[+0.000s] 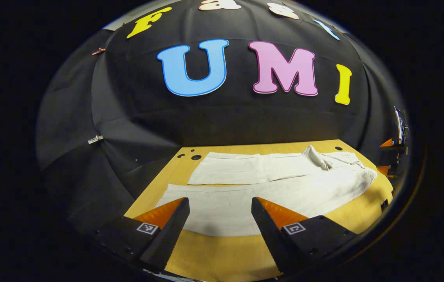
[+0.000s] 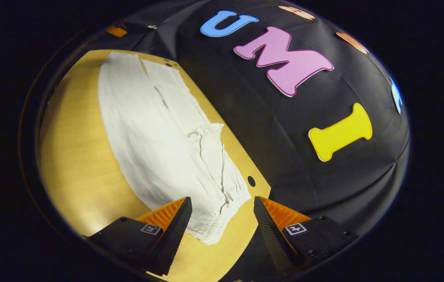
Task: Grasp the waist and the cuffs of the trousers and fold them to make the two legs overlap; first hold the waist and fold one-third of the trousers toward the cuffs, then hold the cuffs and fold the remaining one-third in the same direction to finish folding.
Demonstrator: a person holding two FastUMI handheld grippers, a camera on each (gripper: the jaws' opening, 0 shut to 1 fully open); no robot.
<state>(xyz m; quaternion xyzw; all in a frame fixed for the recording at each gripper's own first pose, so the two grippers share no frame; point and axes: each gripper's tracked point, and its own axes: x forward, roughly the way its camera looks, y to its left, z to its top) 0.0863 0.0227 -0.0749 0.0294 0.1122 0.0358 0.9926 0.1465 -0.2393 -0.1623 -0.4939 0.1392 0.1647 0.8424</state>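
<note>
Open left claw (hovering), trousers lengthwise across table

Trousers — off-white, plain, no print, with faint grey creases; the waist end at the lower centre of the right gripper view is the same colour. Tabletop — yellow-tan wood grain, with small black round holes at its upper left edge.
</note>
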